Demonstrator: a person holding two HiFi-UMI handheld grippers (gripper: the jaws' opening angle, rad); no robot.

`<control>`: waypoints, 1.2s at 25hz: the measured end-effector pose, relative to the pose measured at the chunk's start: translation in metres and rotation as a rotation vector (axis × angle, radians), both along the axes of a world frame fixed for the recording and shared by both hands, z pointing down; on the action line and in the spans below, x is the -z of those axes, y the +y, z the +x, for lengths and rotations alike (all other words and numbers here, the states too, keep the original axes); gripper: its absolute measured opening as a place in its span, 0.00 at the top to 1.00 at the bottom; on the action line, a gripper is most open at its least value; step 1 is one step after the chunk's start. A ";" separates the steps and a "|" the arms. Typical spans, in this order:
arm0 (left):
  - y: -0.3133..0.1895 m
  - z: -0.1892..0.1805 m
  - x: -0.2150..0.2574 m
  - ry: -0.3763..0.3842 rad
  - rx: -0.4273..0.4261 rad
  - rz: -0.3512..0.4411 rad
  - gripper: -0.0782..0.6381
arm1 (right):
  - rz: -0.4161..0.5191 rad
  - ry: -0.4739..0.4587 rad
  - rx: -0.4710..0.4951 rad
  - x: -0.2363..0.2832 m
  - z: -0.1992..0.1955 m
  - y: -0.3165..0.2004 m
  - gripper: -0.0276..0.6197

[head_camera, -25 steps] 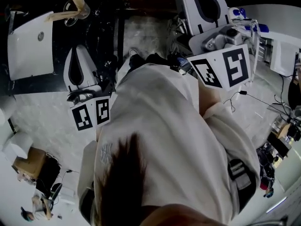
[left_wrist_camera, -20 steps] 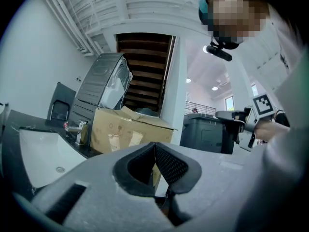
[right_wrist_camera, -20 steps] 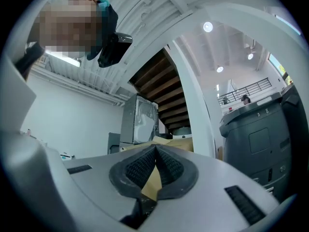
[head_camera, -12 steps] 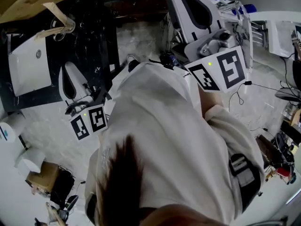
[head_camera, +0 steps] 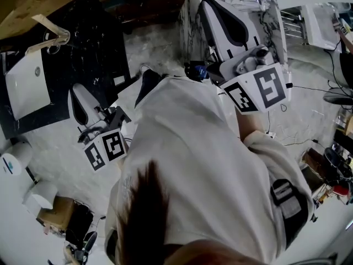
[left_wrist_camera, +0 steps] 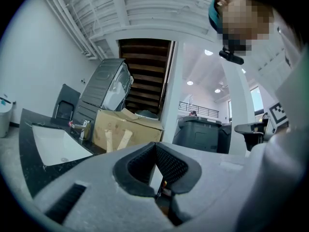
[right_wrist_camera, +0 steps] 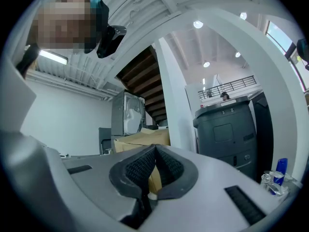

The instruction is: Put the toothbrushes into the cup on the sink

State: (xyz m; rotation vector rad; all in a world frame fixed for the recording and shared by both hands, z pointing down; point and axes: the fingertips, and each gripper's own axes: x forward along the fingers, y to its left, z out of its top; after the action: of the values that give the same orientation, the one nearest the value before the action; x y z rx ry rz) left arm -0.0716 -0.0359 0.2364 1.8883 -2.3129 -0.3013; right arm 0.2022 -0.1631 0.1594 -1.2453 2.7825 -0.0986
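My left gripper (left_wrist_camera: 155, 148) and right gripper (right_wrist_camera: 155, 150) are pinched closed on nothing, held level for the approach. The white sink (left_wrist_camera: 54, 147) sits in a black counter (left_wrist_camera: 28, 122) to my left. I can't spot the toothbrushes.

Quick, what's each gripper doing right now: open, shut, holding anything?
Left gripper: shut, nothing between its jaws.
Right gripper: shut, nothing between its jaws.

place: workshop-like test hall | evidence: white sink (left_wrist_camera: 58, 146) in black counter | cardboard box (left_wrist_camera: 126, 129) just behind sink | open staircase (left_wrist_camera: 145, 76) and grey bins (left_wrist_camera: 200, 134) beyond sink
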 end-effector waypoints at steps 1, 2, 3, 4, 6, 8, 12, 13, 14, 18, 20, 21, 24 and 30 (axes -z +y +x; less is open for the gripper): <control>0.003 0.006 -0.001 0.000 -0.002 0.000 0.87 | -0.002 0.000 -0.006 -0.002 0.008 0.004 0.94; 0.006 0.011 -0.002 -0.001 -0.004 0.001 0.87 | -0.004 -0.001 -0.010 -0.003 0.015 0.008 0.94; 0.009 0.017 -0.002 -0.002 -0.005 0.003 0.87 | -0.006 -0.003 -0.015 -0.004 0.021 0.012 0.94; 0.013 0.021 -0.001 -0.005 -0.005 0.003 0.87 | -0.011 -0.005 -0.018 -0.006 0.027 0.016 0.94; 0.022 0.028 0.002 -0.012 -0.003 0.003 0.87 | -0.022 -0.006 -0.023 -0.011 0.036 0.024 0.94; 0.029 0.031 0.003 -0.020 0.001 0.001 0.87 | -0.035 0.002 -0.026 -0.017 0.043 0.030 0.94; 0.039 0.032 0.002 -0.037 0.010 -0.006 0.87 | -0.065 0.019 -0.039 -0.036 0.054 0.039 0.94; 0.040 0.031 0.002 -0.041 0.011 -0.007 0.87 | -0.071 0.019 -0.046 -0.040 0.056 0.041 0.94; 0.042 0.030 0.001 -0.046 0.011 -0.010 0.87 | -0.076 0.019 -0.052 -0.044 0.059 0.044 0.94; 0.048 0.024 0.000 -0.067 0.020 -0.023 0.87 | -0.092 0.025 -0.067 -0.055 0.065 0.054 0.94; 0.051 0.021 0.001 -0.073 0.028 -0.024 0.87 | -0.094 0.041 -0.066 -0.060 0.068 0.057 0.94; 0.053 0.020 0.002 -0.075 0.031 -0.024 0.87 | -0.097 0.049 -0.066 -0.063 0.069 0.059 0.94; 0.058 0.019 0.001 -0.077 0.033 -0.027 0.87 | -0.116 0.061 -0.070 -0.074 0.071 0.065 0.94; 0.074 0.028 -0.010 -0.082 0.010 -0.065 0.87 | -0.135 0.066 -0.072 -0.087 0.070 0.071 0.94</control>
State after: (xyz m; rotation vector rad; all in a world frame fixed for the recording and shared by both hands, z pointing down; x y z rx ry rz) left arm -0.0438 0.0382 0.2464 1.8925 -2.3544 -0.1509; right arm 0.2718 -0.0917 0.2469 -1.4021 2.8251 -0.2484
